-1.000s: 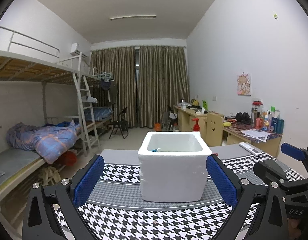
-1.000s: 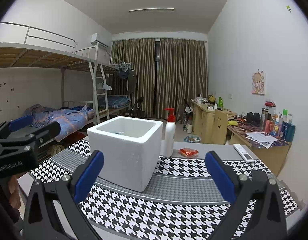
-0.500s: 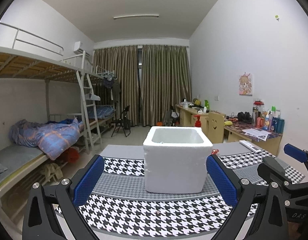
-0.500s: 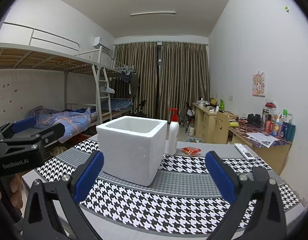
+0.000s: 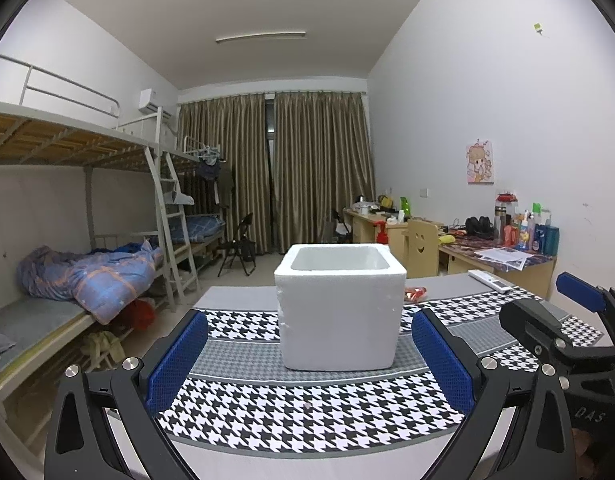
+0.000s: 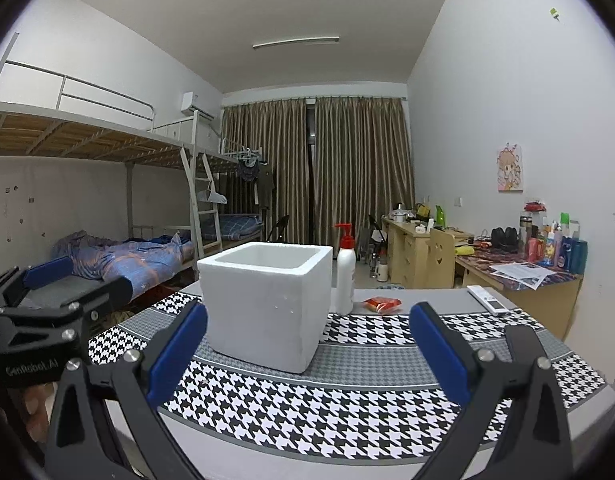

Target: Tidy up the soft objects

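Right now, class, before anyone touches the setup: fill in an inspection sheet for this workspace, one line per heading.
Surface: table with houndstooth cloth, lying flat.
Job's things: white foam box, open top, upright on the cloth; its contents are not visible. Small red packet behind it.
Clutter: pump bottle beside the box; remote control near the far right edge.
Grippers: left gripper open, empty; right gripper open, empty.
Cables: nothing seen.
Surroundings: bunk beds, closed curtains, cluttered desks along the wall.
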{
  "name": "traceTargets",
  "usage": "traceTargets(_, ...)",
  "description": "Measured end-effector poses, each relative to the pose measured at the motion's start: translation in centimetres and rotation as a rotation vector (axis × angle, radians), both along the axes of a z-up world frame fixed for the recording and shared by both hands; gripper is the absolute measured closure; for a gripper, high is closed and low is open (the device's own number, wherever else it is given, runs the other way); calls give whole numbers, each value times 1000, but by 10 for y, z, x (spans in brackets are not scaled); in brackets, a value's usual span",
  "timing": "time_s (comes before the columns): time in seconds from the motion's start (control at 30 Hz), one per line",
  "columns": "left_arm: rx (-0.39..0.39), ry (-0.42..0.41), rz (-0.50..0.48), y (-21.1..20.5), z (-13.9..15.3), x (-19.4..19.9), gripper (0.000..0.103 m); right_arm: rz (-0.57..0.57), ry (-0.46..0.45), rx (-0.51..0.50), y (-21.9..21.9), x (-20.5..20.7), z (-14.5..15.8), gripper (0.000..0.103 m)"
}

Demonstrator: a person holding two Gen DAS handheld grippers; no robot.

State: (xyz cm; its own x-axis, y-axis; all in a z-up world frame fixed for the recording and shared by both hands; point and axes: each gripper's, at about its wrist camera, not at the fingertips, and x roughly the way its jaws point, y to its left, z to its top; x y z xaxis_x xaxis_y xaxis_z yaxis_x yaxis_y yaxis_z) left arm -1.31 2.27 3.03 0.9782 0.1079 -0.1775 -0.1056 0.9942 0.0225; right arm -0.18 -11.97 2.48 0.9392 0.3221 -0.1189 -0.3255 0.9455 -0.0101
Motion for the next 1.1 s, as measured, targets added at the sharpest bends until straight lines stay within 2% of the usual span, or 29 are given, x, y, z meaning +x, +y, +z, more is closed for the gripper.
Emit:
traceTargets(0.43,-2,-1,-18,-5,-6,-10,1,-9,-10,1,-6,-11,-3,1)
traceTargets(1.1,-8,9,-9,0,-11,-12,1,-13,14,-13,-5,-8,-8,1)
